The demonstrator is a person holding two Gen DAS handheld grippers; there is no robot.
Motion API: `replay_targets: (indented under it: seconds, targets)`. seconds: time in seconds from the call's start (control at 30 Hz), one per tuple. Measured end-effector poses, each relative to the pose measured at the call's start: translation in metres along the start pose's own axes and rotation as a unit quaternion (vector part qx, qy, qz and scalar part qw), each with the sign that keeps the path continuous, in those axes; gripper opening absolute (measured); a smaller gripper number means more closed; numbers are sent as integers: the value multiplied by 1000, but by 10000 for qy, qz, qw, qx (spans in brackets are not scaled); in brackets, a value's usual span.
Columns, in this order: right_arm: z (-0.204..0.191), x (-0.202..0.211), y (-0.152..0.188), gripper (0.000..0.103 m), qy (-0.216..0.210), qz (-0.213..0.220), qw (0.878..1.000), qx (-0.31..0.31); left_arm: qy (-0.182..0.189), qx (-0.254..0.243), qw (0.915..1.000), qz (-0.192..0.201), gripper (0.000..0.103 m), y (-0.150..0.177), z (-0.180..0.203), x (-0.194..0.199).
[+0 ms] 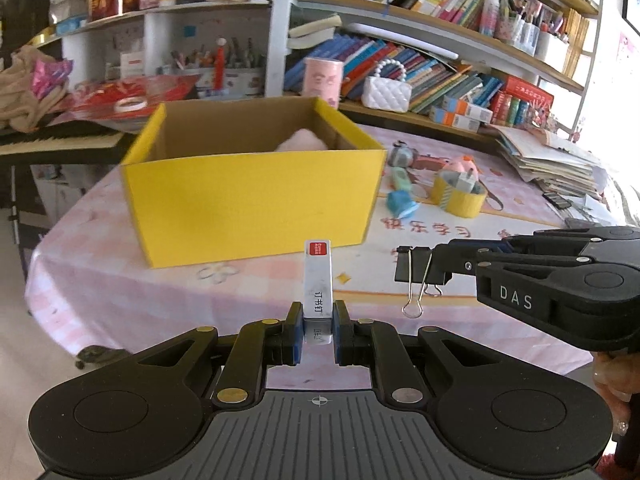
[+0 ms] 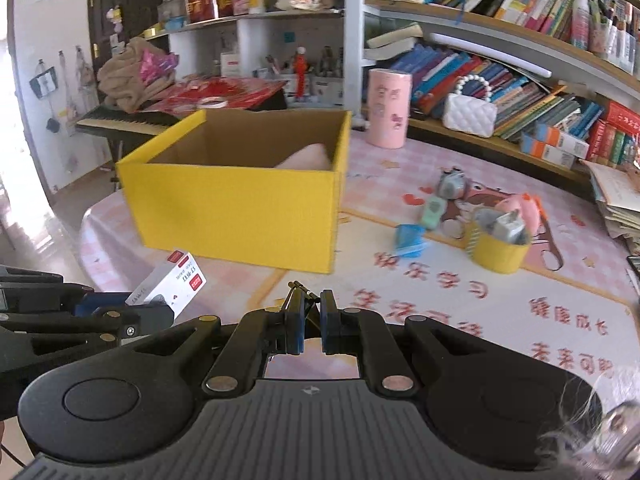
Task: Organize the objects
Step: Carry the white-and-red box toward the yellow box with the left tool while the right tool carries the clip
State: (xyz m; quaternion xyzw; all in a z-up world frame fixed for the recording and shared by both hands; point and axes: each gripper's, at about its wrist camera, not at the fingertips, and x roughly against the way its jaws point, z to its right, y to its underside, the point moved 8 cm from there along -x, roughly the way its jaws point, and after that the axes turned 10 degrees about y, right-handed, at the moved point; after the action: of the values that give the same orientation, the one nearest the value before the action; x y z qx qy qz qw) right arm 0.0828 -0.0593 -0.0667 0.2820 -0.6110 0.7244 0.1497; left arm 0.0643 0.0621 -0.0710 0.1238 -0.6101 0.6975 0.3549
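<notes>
Two tools loaded; staple box (image 1: 318, 282) upright, pointing at yellow box (image 1: 252, 200).

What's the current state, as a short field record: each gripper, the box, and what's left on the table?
left gripper: shut on small white staples box, held upright
right gripper: shut on black binder clip, wire handles hanging down
yellow box: open top, on the table ahead of both grippers, something pink inside
table: pink patterned cloth
left on table: yellow tape roll with items in it, blue item, small toys right of the box
</notes>
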Motion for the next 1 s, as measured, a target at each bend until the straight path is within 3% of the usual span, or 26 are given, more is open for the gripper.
replay_targets:
  seconds: [0.53, 0.73, 1.0]
  targets:
    - [-75, 23, -8, 7, -277, 267, 9992, 135, -310, 42, 9988, 373, 12, 4, -49, 55]
    - [-75, 27, -42, 7, -229, 602, 9978, 124, -309, 50, 9966, 762, 12, -27, -57, 65]
    - [-53, 23, -114, 7, -174, 1275, 9917, -48, -296, -13, 9911, 1299, 12, -90, -60, 52]
